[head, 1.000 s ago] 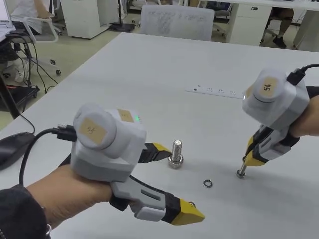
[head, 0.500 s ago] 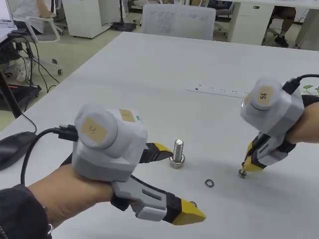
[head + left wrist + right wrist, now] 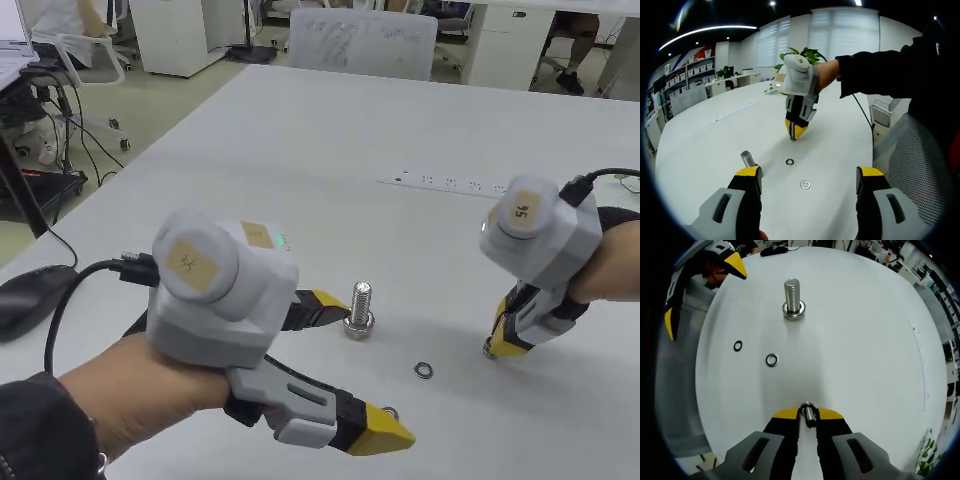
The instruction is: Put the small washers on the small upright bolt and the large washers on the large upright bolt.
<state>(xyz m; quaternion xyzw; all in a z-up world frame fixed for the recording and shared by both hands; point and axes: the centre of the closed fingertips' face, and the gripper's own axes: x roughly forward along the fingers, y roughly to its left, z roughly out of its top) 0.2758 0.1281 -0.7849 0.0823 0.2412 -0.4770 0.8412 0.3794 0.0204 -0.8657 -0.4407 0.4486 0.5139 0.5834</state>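
Observation:
The large bolt point(image 3: 360, 308) point(image 3: 792, 299) point(image 3: 746, 159) stands upright mid-table with a washer around its base. The small bolt point(image 3: 809, 416) stands between the tips of my right gripper point(image 3: 503, 345) point(image 3: 807, 412). Those jaws are closed narrowly around the bolt, and a small ring shows between the tips at its base. My left gripper point(image 3: 355, 368) point(image 3: 807, 175) hovers wide open beside the large bolt, holding nothing. Two loose washers lie on the table, one point(image 3: 423, 371) point(image 3: 772, 360) between the bolts and one point(image 3: 390, 411) point(image 3: 738, 345) by the left gripper's near tip.
A white power strip point(image 3: 445, 184) lies farther back on the white table point(image 3: 300, 150). A dark mouse point(image 3: 25, 300) and its cable rest at the left edge. A grey chair point(image 3: 362, 42) stands at the table's far end.
My right gripper has come down along the small bolt, so its tips now sit near the table. The left gripper has stayed open in place.

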